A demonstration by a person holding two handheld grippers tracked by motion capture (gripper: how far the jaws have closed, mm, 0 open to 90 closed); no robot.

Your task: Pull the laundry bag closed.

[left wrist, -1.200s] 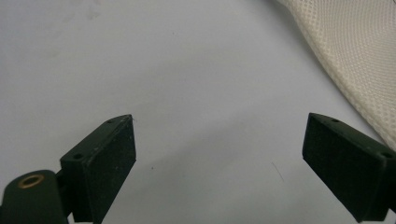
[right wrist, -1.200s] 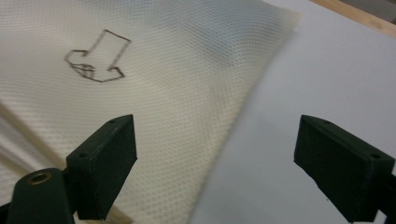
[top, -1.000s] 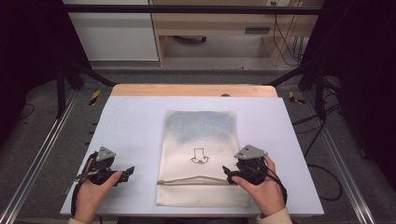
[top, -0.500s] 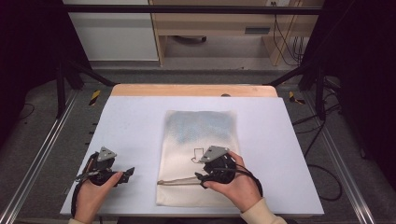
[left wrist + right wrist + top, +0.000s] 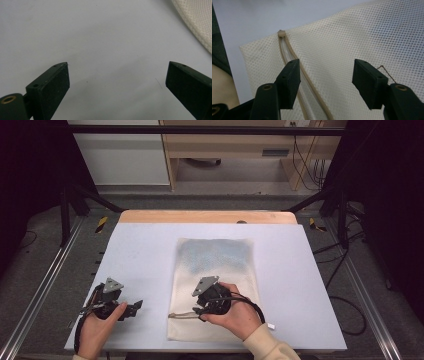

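Right gripper view shows the drawstring (image 5: 294, 56) running away from the camera between the half-open jaws, close by the left one, its knotted end (image 5: 281, 33) at the mesh bag's (image 5: 352, 37) corner. The right gripper (image 5: 200, 310) (jaws just been closing, nothing pinched yet) hovers over the bag's near-left edge. The left gripper (image 5: 134, 307) rests wide open, further left on bare table (image 5: 140, 250).

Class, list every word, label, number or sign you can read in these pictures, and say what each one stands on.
No readable words or numbers anywhere.
A dark outlined mark, arrow-like in shape, is printed on the mesh bag; the right gripper covers most of it in the high view.
A small white tag lies beside the bag's corner: too small to read.
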